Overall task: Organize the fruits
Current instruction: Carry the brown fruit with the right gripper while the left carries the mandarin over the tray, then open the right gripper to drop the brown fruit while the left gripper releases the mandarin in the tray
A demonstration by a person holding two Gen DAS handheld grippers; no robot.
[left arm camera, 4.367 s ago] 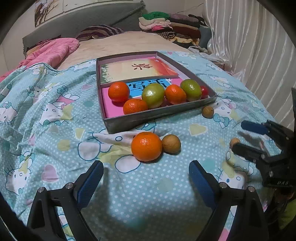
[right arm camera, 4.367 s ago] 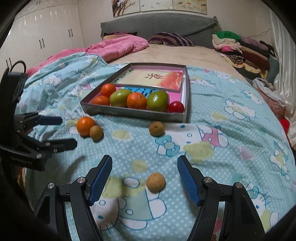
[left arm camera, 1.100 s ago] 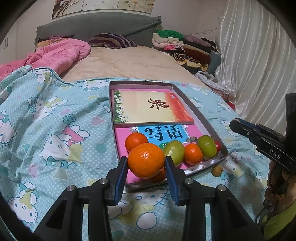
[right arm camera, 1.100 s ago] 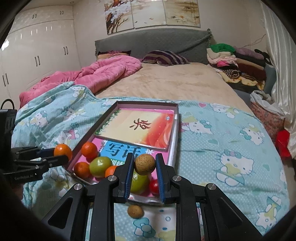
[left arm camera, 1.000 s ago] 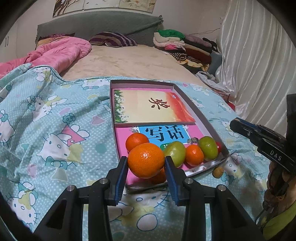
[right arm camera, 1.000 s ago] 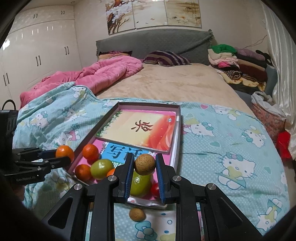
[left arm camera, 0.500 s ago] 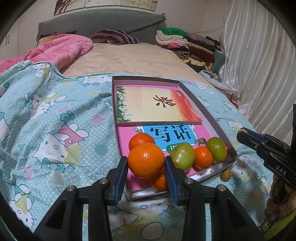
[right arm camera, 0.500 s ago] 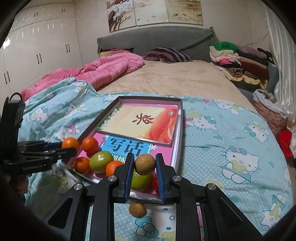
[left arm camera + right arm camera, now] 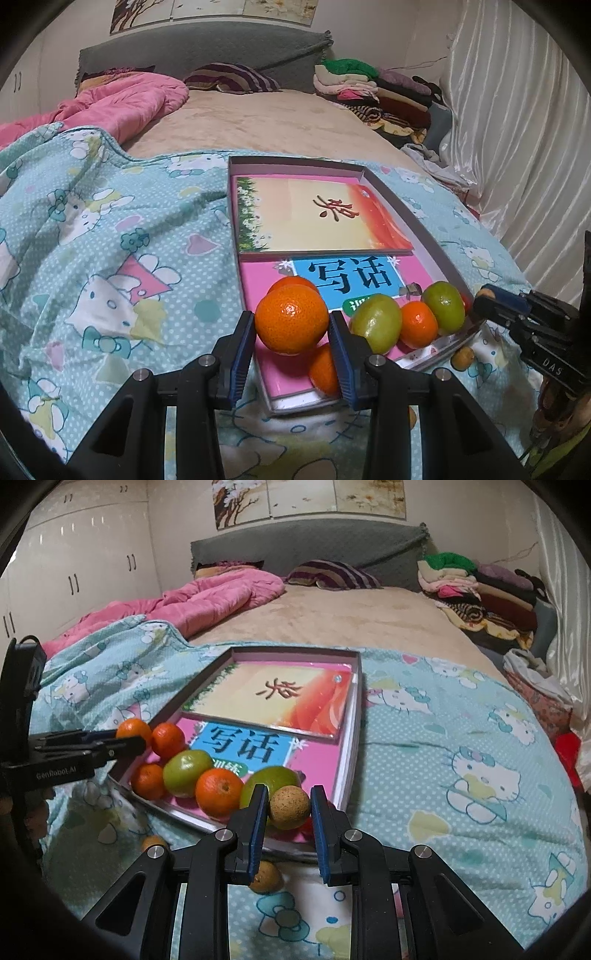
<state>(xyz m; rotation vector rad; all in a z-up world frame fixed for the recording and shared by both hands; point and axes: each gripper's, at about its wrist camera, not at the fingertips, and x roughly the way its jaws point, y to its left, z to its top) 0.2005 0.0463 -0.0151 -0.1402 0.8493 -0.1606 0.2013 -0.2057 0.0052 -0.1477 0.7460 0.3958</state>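
Between the blue pads of the left gripper (image 9: pixel 291 332), in the left wrist view, sits a big orange (image 9: pixel 291 318), squeezed tight and held up over the near left corner of the grey tray (image 9: pixel 413 221). Two books lie flat in the tray. Along its near edge sit more fruit: a small orange (image 9: pixel 324 369) under the pads, a green fruit (image 9: pixel 376 322), another orange (image 9: pixel 419 324) and a second green fruit (image 9: pixel 443 306). At the far right the right gripper (image 9: pixel 491 297) shows with a brown fruit at its tip. A small brown fruit (image 9: pixel 462 357) lies on the blanket (image 9: pixel 110 258) just outside the tray.

From the right wrist view, the right gripper (image 9: pixel 289 812) pinches a round brown fruit (image 9: pixel 289 807) above the near edge of the tray (image 9: pixel 354 716). Another brown fruit (image 9: pixel 266 878) lies on the blanket below it, near the tray. At the left, the left gripper (image 9: pixel 127 740) holds its orange (image 9: pixel 133 730) over the tray's left side.
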